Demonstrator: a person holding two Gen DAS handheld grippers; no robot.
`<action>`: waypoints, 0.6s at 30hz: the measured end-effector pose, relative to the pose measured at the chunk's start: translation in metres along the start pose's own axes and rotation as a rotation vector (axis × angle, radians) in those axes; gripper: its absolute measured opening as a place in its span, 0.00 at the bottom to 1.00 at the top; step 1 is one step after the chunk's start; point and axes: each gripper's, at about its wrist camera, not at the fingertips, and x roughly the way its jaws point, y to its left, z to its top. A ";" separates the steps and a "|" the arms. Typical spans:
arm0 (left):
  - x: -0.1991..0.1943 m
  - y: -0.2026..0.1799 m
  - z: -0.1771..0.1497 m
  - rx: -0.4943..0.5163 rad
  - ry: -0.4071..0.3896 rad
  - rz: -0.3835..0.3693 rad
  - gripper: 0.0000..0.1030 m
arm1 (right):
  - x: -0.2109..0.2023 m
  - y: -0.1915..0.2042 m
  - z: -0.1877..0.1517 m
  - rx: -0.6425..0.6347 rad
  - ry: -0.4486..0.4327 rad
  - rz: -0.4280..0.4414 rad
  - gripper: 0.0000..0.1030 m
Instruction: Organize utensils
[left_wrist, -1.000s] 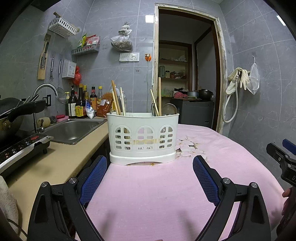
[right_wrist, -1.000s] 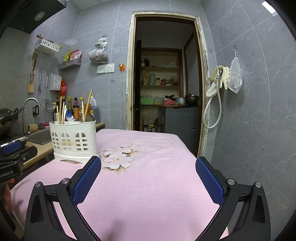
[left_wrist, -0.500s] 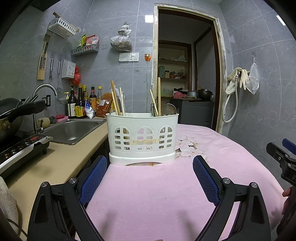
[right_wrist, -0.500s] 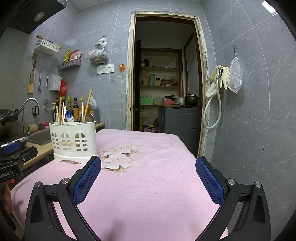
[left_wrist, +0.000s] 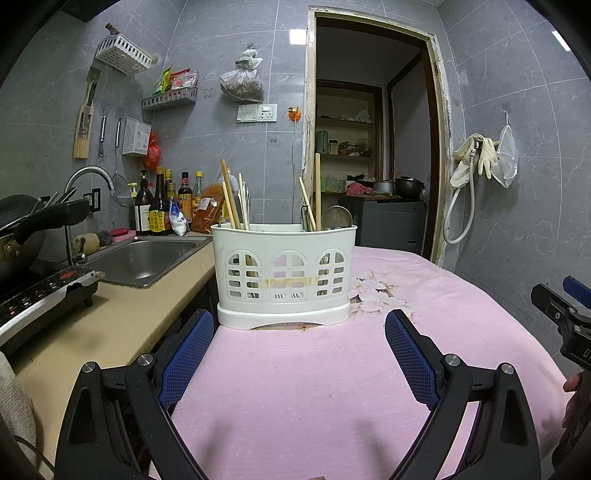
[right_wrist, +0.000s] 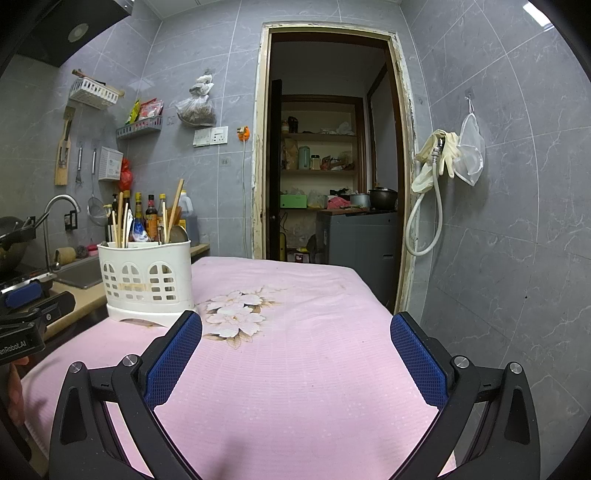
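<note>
Almost nothing differs from a second ago: the left gripper (left_wrist: 299, 332) stays low over the pink tablecloth (left_wrist: 332, 387), its blue-padded fingers (left_wrist: 186, 356) spread wide and holding nothing, and the white utensil caddy (left_wrist: 283, 275) sits a touch nearer its tips than before. The right gripper (right_wrist: 295, 336) is unchanged too, fingers (right_wrist: 419, 358) wide apart and empty above the cloth's flower print (right_wrist: 236, 314).

The utensil caddy stands upright at the left edge of the cloth-covered tabletop, beside the counter (left_wrist: 110, 317) and sink (left_wrist: 144, 260). Its front has three arched lattice windows with a strip of tan tape residue across them. Wooden chopsticks (left_wrist: 229, 195) lean in the left compartment; a wooden handle (left_wrist: 317, 192) and a round metal piece (left_wrist: 335, 218) stand in the right.
</note>
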 end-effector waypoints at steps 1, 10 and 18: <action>0.000 0.000 0.000 0.000 0.000 0.000 0.89 | 0.000 0.000 0.000 0.000 0.000 0.000 1.00; 0.001 -0.001 0.001 0.002 0.006 -0.003 0.89 | 0.000 0.000 0.000 0.001 0.001 0.000 1.00; 0.001 -0.002 0.002 0.001 0.006 -0.002 0.89 | 0.000 0.000 0.000 0.002 0.001 0.000 1.00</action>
